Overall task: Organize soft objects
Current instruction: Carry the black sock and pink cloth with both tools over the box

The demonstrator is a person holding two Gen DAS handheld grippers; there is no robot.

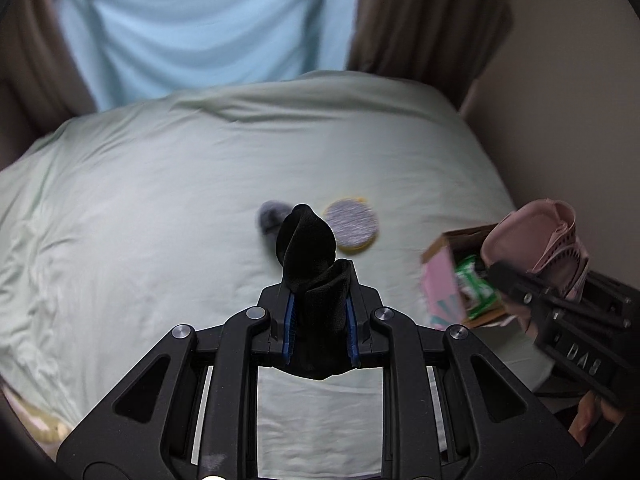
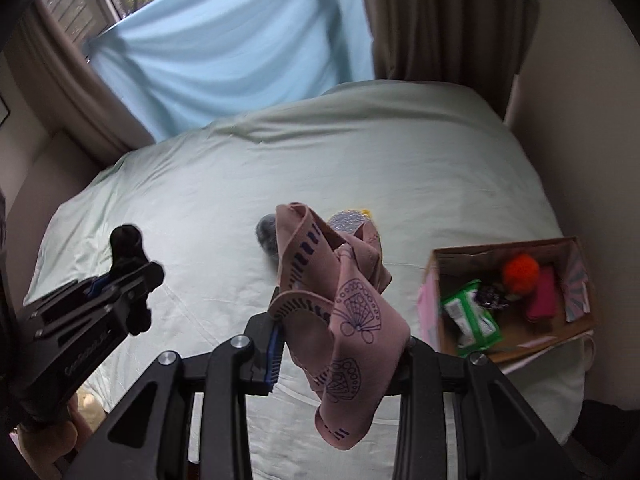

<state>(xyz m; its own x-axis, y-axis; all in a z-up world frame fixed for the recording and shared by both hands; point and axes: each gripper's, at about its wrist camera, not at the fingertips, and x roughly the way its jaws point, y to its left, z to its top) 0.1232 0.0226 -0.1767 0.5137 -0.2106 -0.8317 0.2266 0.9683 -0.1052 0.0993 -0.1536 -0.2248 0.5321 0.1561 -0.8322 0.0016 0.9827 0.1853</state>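
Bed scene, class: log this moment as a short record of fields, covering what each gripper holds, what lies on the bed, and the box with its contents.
Left gripper: shut on black sock
Right gripper: shut on pink patterned sock
Surface: pale green bedsheet
Loose on bed: grey fuzzy ball; round grey-and-yellow pad, side by side
Cardboard box: open, at the bed's right edge
Box contents: orange pompom, green packet, magenta item
Backdrop: blue cloth between brown curtains
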